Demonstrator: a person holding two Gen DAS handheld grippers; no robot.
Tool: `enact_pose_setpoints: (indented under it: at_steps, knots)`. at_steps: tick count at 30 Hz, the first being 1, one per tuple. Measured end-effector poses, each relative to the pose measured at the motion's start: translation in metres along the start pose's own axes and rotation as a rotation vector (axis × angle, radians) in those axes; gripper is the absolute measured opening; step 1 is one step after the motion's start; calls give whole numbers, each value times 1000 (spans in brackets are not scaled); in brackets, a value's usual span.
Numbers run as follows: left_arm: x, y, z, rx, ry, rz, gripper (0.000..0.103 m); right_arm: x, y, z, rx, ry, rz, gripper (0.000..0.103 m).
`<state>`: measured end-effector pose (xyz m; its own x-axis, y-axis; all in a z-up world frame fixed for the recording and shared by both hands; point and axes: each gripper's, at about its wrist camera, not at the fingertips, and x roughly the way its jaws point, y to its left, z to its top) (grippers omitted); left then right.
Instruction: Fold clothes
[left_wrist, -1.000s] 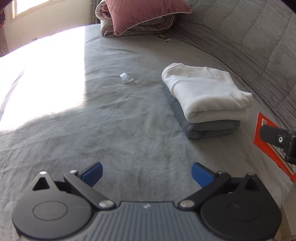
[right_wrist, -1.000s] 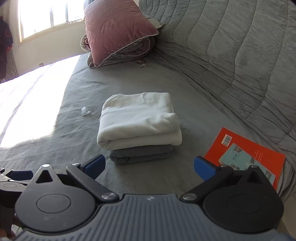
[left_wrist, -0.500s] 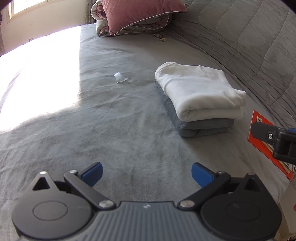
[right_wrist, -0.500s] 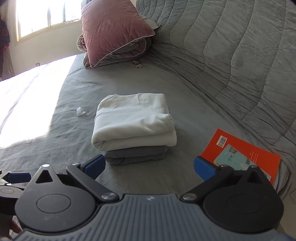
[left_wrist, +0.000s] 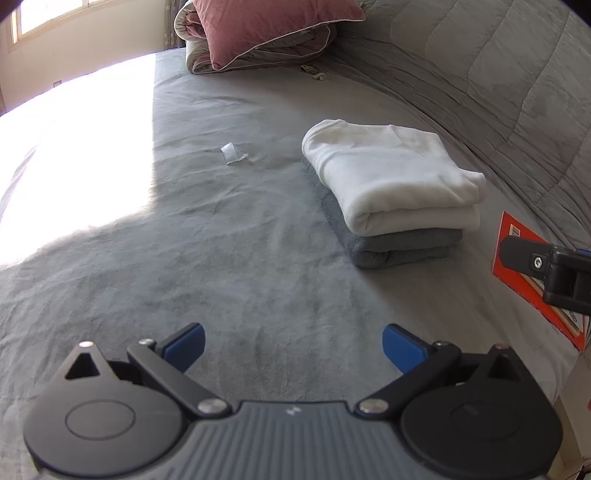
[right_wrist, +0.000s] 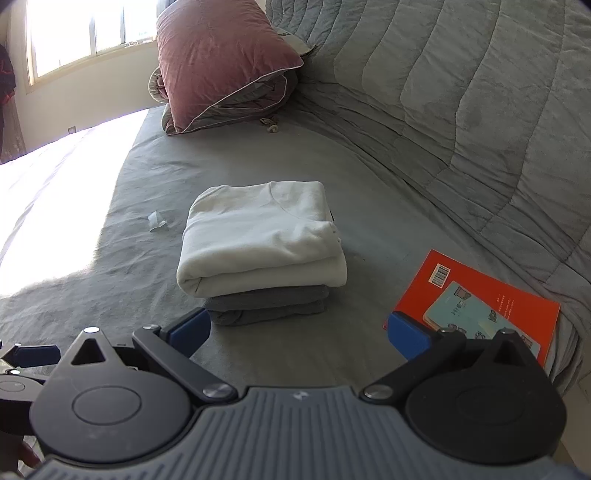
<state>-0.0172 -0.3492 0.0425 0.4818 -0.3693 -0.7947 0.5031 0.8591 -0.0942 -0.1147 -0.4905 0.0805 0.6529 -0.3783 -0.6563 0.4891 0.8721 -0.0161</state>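
Note:
A folded white sweatshirt (left_wrist: 391, 177) (right_wrist: 258, 236) lies stacked on a folded grey garment (left_wrist: 402, 247) (right_wrist: 269, 306) on the grey bed sheet (left_wrist: 221, 258). My left gripper (left_wrist: 293, 345) is open and empty, above the bare sheet in front and to the left of the stack. My right gripper (right_wrist: 299, 332) is open and empty, just in front of the stack's near edge. Part of the right gripper (left_wrist: 554, 269) shows at the right edge of the left wrist view.
An orange book (right_wrist: 476, 306) (left_wrist: 517, 258) lies on the sheet right of the stack. A small white scrap (left_wrist: 231, 153) (right_wrist: 156, 220) lies left of it. A pink pillow on a rolled quilt (right_wrist: 221, 66) sits far back. A quilted grey headboard (right_wrist: 461, 92) runs along the right.
Both grippers have drifted slightly back and left from the stack. Both stay open and empty, and the stack has not moved.

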Motion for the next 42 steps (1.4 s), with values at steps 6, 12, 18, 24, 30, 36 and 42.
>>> enact_pose_setpoints:
  at_steps: [6,12,18,24,30,36,42]
  knots:
    - [0,-1,0,3,0,1,102,-1,-1,-1,0,-4,18,103]
    - [-1,-2,0,6,1,0,102,-1,-1,-1,-1,1,13,103]
    - [-1,-4,0,12,2,-6,102,-1,-1,-1,0,-1,16,103]
    - [-1,-5,0,17,4,-6,102,-2,-1,-2,-2,-2,20,103]
    - [-1,-6,0,22,5,-7,102,-2,-1,-1,-2,0,18,103]
    - [-1,-6,0,25,7,-7,102,-2,0,-1,-3,-1,21,103]
    - [-1,-7,0,28,7,-6,102,-1,0,-1,-4,0,20,103]
